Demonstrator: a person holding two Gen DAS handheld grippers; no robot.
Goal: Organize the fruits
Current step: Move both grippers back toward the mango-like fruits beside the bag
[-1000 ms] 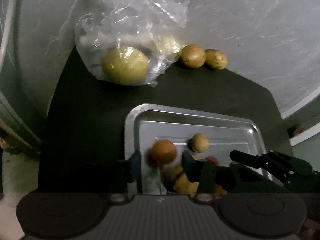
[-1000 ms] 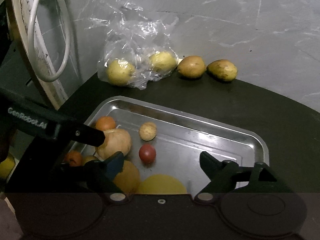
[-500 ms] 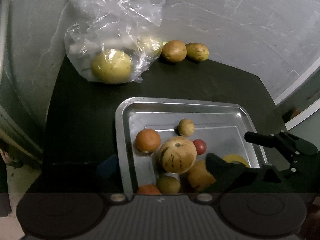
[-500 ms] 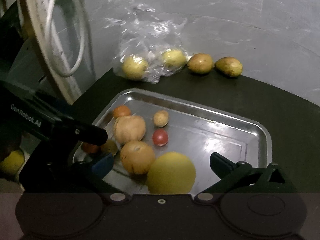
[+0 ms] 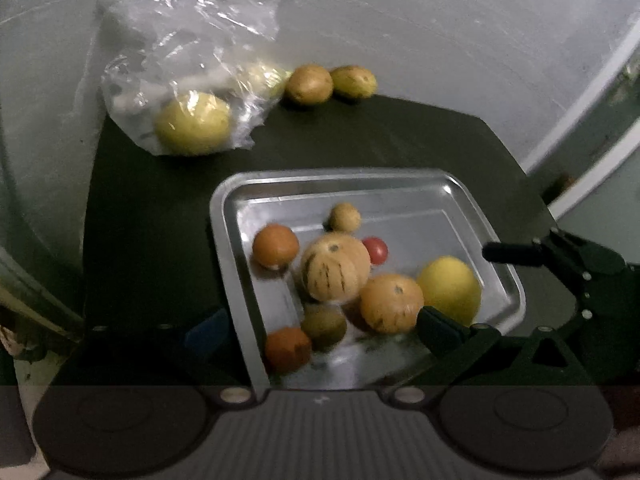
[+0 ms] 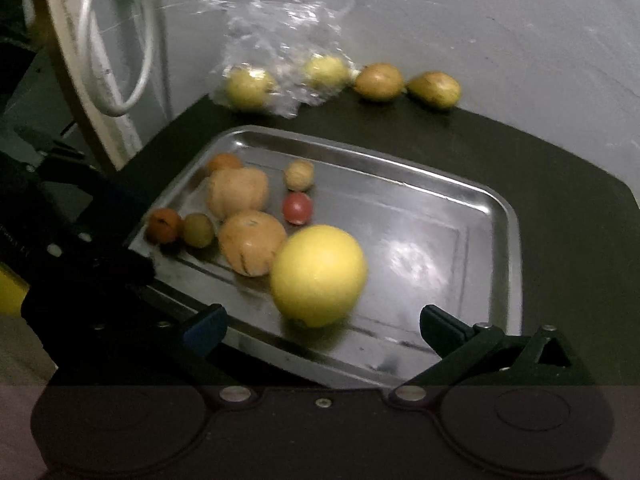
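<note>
Steel tray (image 6: 496, 216) holds mixed fruit; plastic bag (image 5: 188, 56) holds yellow fruit.

Both hand-held grippers (image 5: 320, 326) now empty.

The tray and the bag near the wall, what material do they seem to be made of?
The tray looks like polished metal, probably stainless steel: silver, with bright reflections. The bag looks like thin clear plastic film: crinkled, glossy, with yellow fruit visible through it.
</note>
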